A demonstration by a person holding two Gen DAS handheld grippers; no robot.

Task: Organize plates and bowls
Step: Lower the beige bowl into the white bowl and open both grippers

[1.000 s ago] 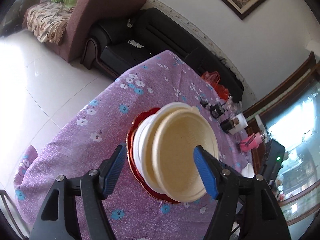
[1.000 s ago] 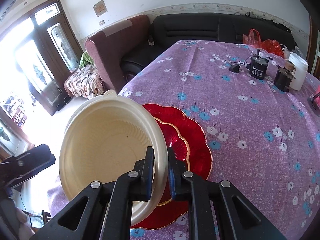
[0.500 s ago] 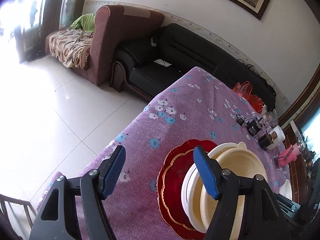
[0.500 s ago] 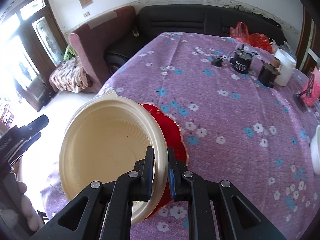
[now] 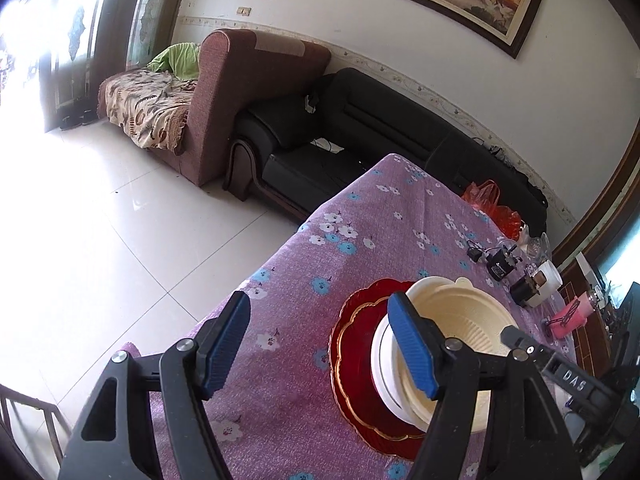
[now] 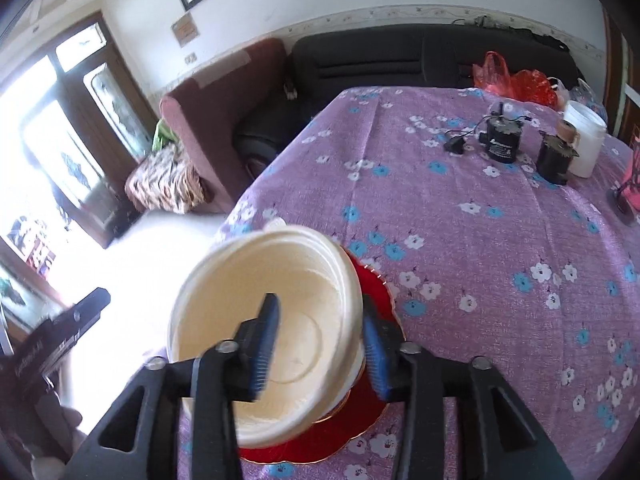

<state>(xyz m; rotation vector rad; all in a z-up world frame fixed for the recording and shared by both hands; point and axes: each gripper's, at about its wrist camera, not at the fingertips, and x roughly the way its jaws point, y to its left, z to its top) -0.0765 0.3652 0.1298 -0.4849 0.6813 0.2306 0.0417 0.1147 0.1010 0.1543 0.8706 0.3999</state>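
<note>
A cream bowl (image 6: 280, 320) sits tilted in a white bowl (image 5: 382, 364), which rests on a red scalloped plate (image 5: 354, 344) on the purple flowered tablecloth (image 6: 460, 240). My right gripper (image 6: 320, 348) straddles the cream bowl's near rim, one finger inside and one outside. Its jaws are opening, and the blue pads stand clear of the rim. My left gripper (image 5: 320, 344) is open over bare cloth just left of the stack, with nothing between its fingers. Its right finger hides part of both bowls in the left wrist view.
Two small black devices (image 6: 502, 142), a white jar (image 6: 586, 140) and a pink object (image 5: 568, 318) stand at the table's far right. A red bag (image 6: 512, 80) lies by the black sofa (image 5: 360, 132). The table edge (image 5: 280, 252) drops to a white tiled floor on the left.
My right gripper's jaws have parted from the cream bowl's rim, and the bowl has sunk into the white bowl. My left gripper swung left, off the stack it had been straddling.
</note>
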